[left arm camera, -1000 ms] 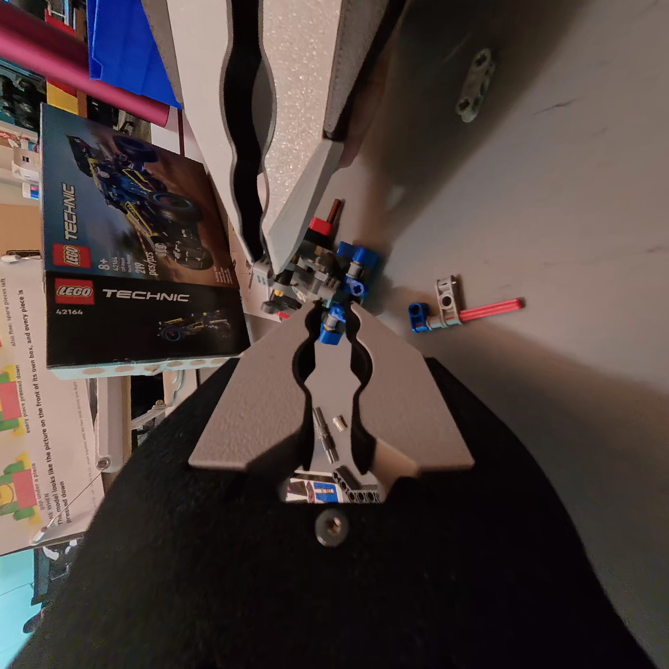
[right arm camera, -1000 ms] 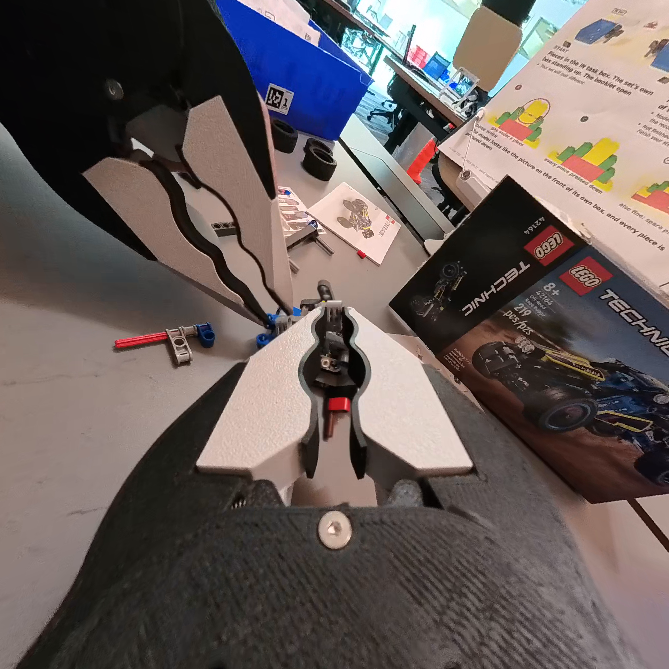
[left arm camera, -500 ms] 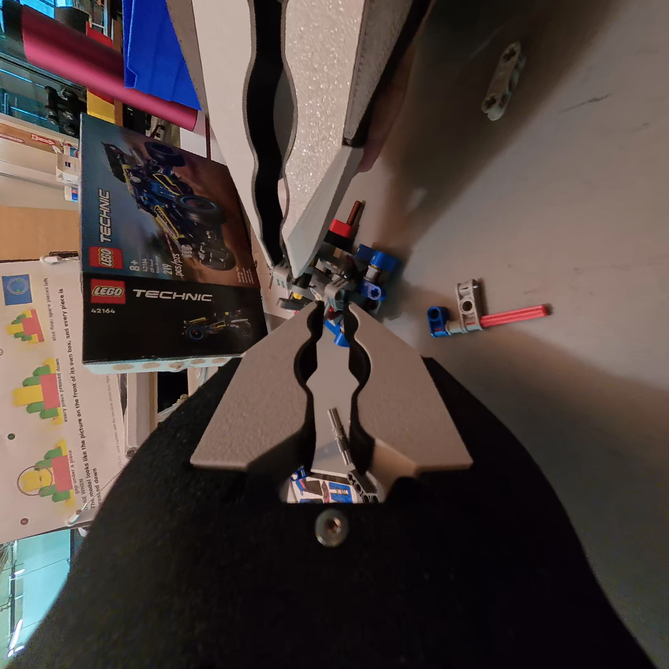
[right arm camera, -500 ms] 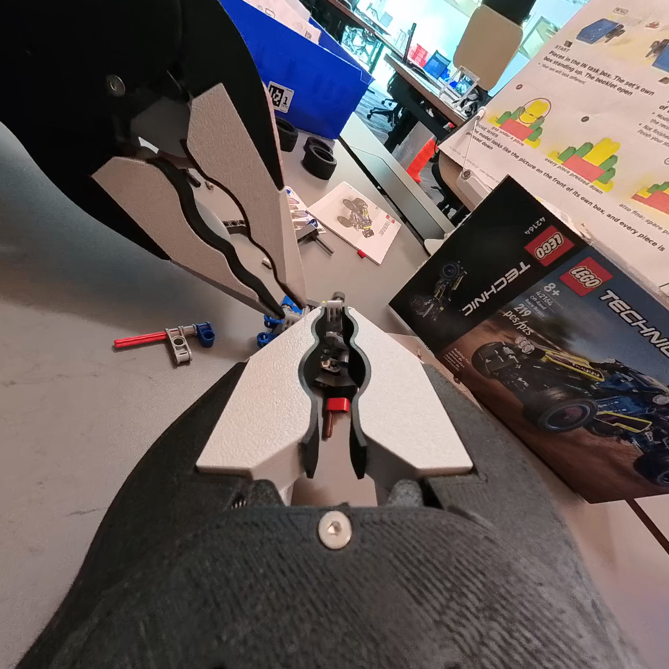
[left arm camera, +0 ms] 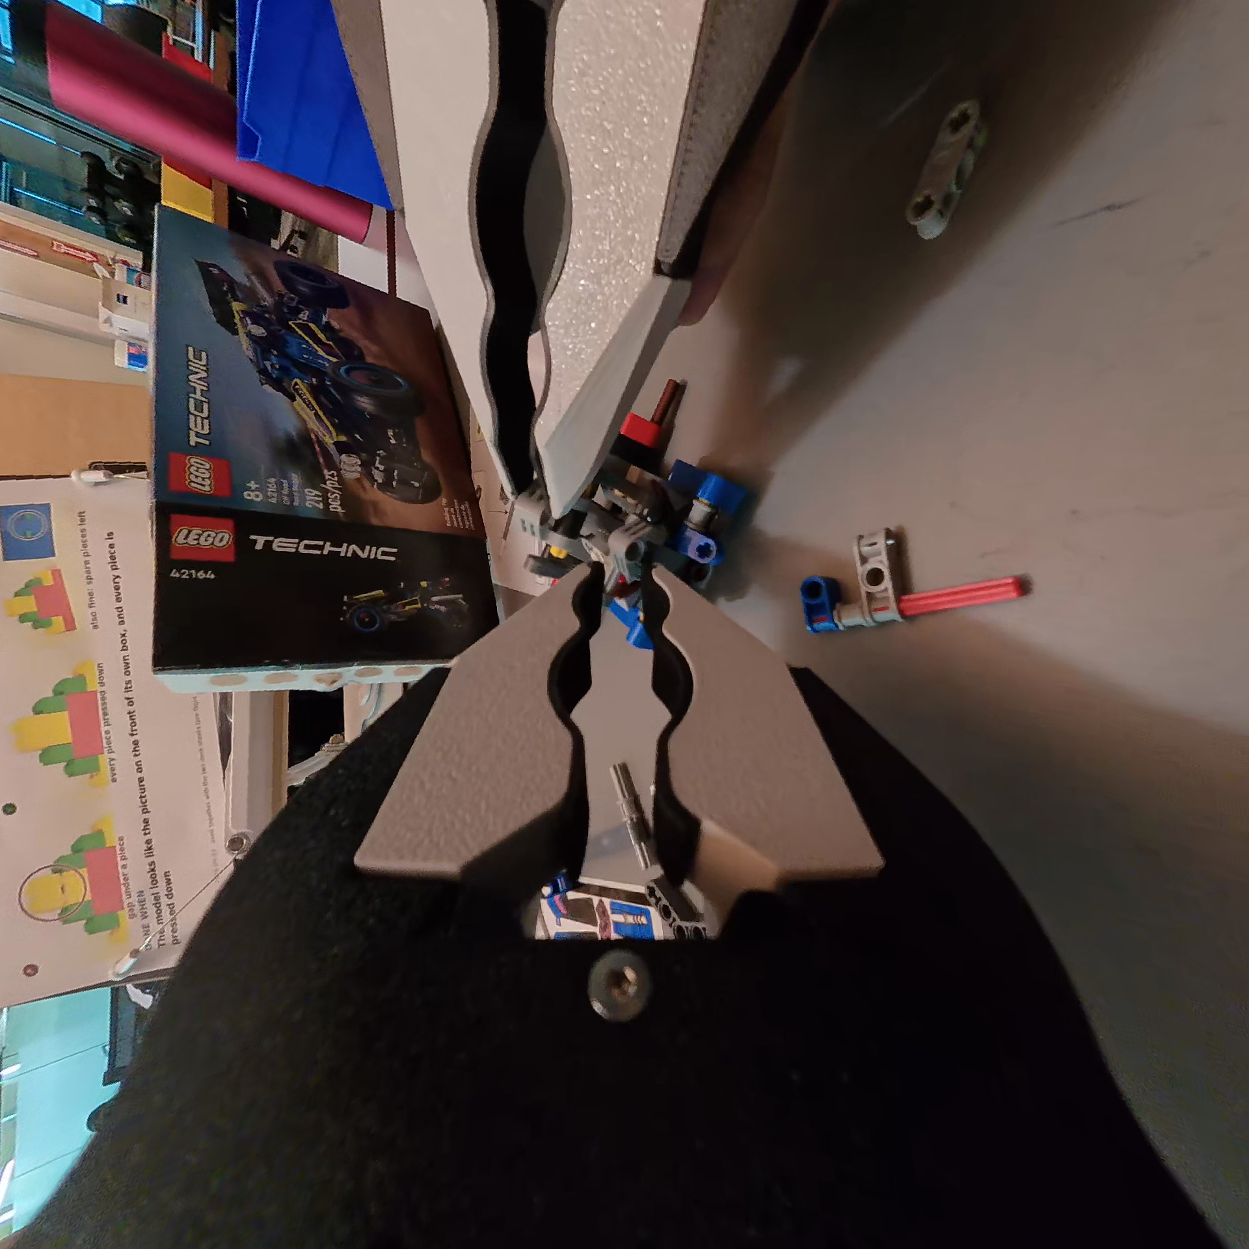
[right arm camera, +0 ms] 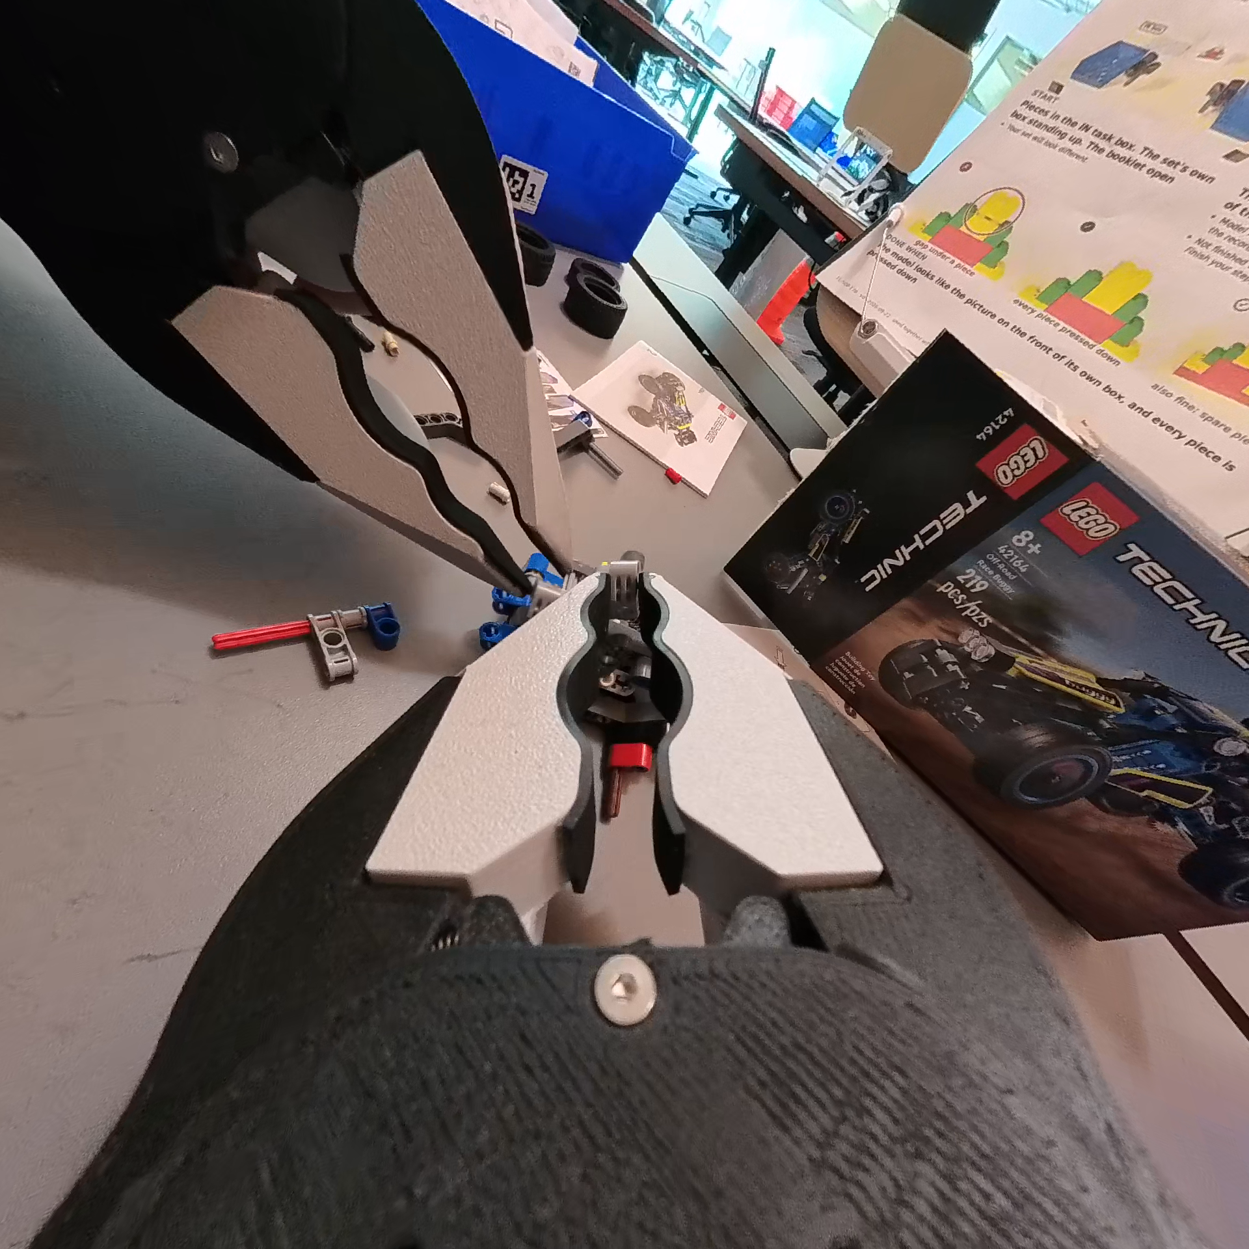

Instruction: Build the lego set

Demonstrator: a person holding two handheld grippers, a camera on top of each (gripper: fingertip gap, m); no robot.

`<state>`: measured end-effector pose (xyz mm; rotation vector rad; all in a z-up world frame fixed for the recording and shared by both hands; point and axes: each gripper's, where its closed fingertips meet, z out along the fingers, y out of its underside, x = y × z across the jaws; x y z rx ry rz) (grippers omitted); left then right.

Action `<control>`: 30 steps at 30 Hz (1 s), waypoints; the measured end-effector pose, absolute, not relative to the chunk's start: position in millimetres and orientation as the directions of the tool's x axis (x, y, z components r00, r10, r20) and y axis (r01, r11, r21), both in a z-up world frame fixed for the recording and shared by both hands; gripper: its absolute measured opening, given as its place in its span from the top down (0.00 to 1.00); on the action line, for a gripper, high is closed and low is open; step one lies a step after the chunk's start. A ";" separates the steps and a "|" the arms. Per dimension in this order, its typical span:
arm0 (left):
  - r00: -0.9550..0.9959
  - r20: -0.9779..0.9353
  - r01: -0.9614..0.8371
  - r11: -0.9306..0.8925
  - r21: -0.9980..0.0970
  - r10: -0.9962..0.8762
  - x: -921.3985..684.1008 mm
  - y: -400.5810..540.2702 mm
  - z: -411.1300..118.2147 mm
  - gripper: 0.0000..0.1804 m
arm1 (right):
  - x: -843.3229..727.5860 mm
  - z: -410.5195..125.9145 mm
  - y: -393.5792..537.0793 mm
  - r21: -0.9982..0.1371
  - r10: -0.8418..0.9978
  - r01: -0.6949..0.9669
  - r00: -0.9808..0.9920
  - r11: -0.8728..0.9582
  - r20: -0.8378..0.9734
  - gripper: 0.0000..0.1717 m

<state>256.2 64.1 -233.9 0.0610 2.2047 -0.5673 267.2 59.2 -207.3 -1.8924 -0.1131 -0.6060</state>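
Observation:
A small assembly (left arm camera: 635,534) of grey, black and blue building-set parts sits low over the grey table (left arm camera: 1014,405). My left gripper (left arm camera: 622,584) is shut on its blue and grey end. In the right wrist view the left gripper (right arm camera: 541,581) reaches in from the upper left and pinches that blue end (right arm camera: 507,601). My right gripper (right arm camera: 625,584) is shut on the assembly's grey end, and the black body (right arm camera: 622,662) lies between its fingers. A red bush on a brown axle (right arm camera: 628,757) sticks out toward the camera. The right gripper also shows in the left wrist view (left arm camera: 534,500).
A loose red axle with a grey connector and blue piece (right arm camera: 324,632) lies left of the assembly. A grey beam (left arm camera: 946,169) lies farther off. The set's box (right arm camera: 1014,608) stands at the right. A booklet (right arm camera: 662,419), black tyres (right arm camera: 595,297) and a blue bin (right arm camera: 588,155) sit behind.
My left gripper has moved forward with the blue part, from just short of the assembly to right against it. The right gripper has kept its hold and barely moved.

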 end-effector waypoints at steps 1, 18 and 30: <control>-0.647 -0.748 0.232 0.896 -0.378 -0.147 256.2 64.2 -233.4 0.96 | 267.2 -207.4 59.2 -0.844 -0.202 0.355 0.865 -0.403 0.460 0.97; -0.652 -0.744 0.222 0.900 -0.376 -0.149 255.2 65.7 -235.2 0.95 | 266.4 -208.2 59.6 -0.838 -0.195 0.362 0.862 -0.407 0.467 0.97; -0.654 -0.714 0.214 0.845 -0.490 -0.249 261.9 64.2 -208.3 0.94 | 266.6 -205.3 59.1 -0.833 -0.200 0.380 0.852 -0.402 0.485 0.97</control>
